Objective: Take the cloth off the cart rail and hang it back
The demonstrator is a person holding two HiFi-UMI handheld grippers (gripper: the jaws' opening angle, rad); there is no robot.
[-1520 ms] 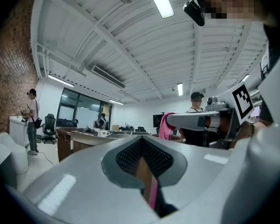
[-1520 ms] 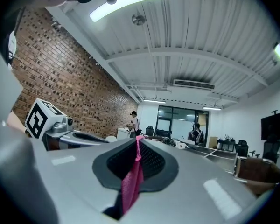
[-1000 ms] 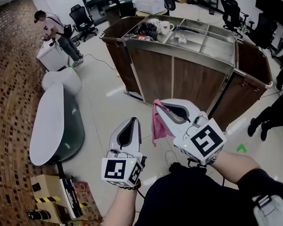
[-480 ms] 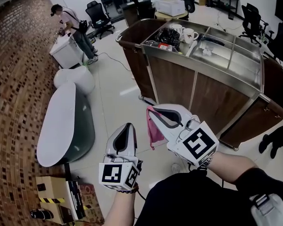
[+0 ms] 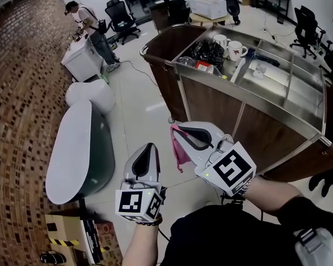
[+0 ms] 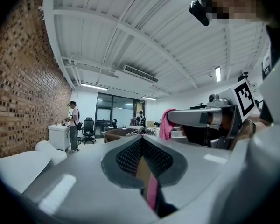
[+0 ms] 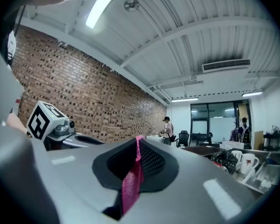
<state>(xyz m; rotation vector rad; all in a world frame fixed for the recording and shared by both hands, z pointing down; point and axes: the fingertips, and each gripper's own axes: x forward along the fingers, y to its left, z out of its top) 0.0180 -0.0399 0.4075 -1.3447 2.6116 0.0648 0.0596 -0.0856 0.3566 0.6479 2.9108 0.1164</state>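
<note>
My right gripper is clenched on one edge of the pink cloth, which dangles over the floor just short of the cart's near side. With so little pinched, I judge it could slip free before hanging.

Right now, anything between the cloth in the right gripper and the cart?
Nothing. In the head view only bare floor shows between the pink cloth, pinched in the right gripper, and the cart.
</note>
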